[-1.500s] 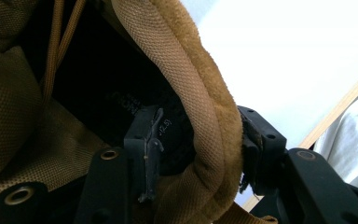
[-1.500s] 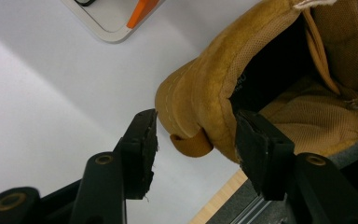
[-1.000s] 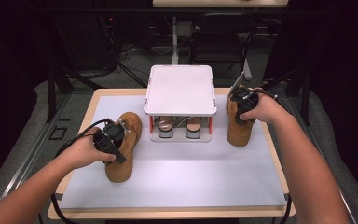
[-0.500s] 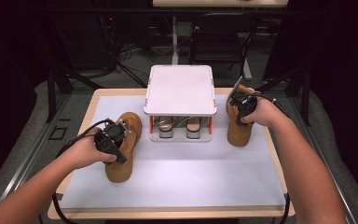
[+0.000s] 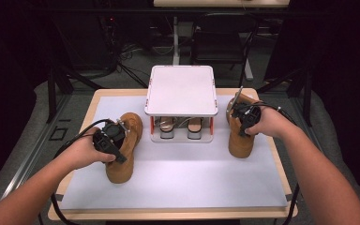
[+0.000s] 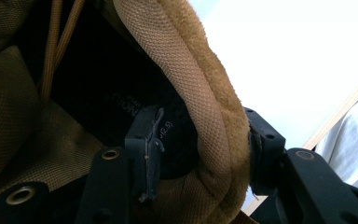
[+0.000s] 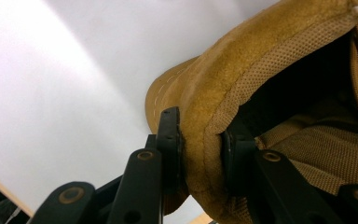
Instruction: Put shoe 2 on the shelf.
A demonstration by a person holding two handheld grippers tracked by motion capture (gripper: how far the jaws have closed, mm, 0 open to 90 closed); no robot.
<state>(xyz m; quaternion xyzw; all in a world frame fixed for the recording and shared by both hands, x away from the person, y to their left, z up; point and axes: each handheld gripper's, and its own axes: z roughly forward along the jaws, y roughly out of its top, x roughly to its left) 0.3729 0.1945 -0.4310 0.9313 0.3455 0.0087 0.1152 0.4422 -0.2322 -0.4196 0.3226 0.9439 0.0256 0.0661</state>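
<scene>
Two tan boots stand on the white surface (image 5: 178,183), one on each side of a small white rack (image 5: 181,89) that holds two shoes (image 5: 180,127) on its lower level. The left boot (image 5: 124,154) lies near the left edge, toe toward the person; the right boot (image 5: 240,136) stands just beside the rack's right side. The left tongs (image 5: 112,140) are clamped on the padded collar of the left boot, one jaw inside the opening and one outside. The right tongs (image 5: 243,117) have just been closing, with the right boot's collar between the jaws, and now pinch its rim. Since a second ago the right hand (image 5: 267,123) has shifted slightly along the right boot; the left hand (image 5: 82,152) stays put.
</scene>
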